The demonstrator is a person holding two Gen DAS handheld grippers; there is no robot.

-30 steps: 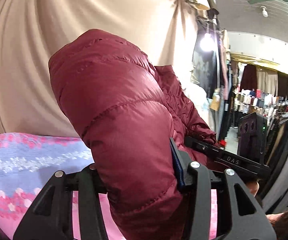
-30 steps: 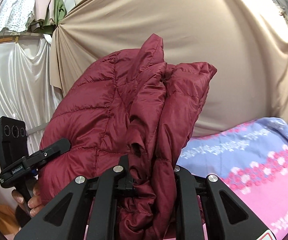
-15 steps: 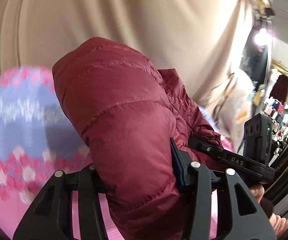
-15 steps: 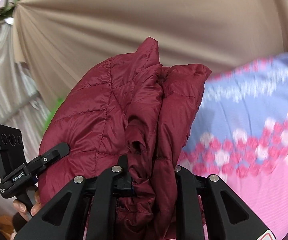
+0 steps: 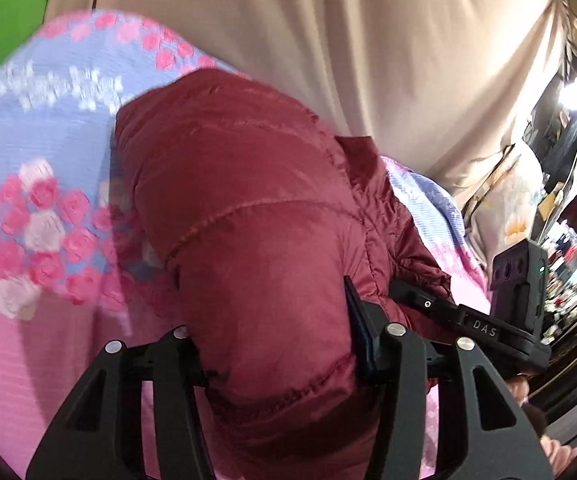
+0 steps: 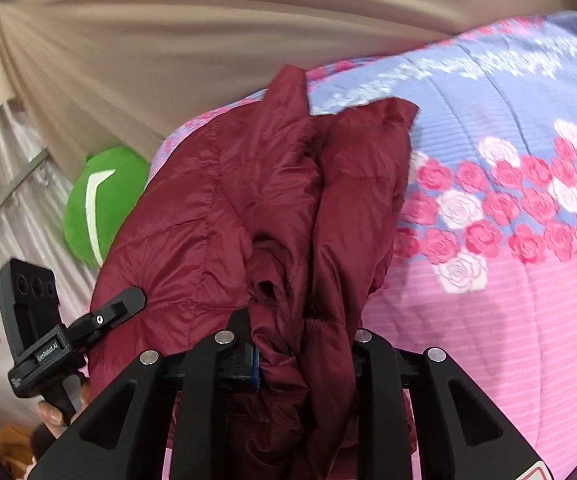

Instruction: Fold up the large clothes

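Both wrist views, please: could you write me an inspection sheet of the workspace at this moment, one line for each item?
Surface: floral quilt, pink and lilac, covers it.
Job's things: maroon puffer jacket, bunched, held over the quilt by both grippers.
Clutter: green plush toy at the quilt's far edge.
Grippers: left gripper shut on a thick jacket fold; right gripper shut on a gathered jacket fold, its jaws have just been opening slightly.
Cables: nothing seen.
Surroundings: beige curtain behind; clothes racks further away.

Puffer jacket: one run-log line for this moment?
jacket: maroon, bunched | left gripper: shut on jacket | right gripper: jaws just opening, jacket between | under: floral quilt
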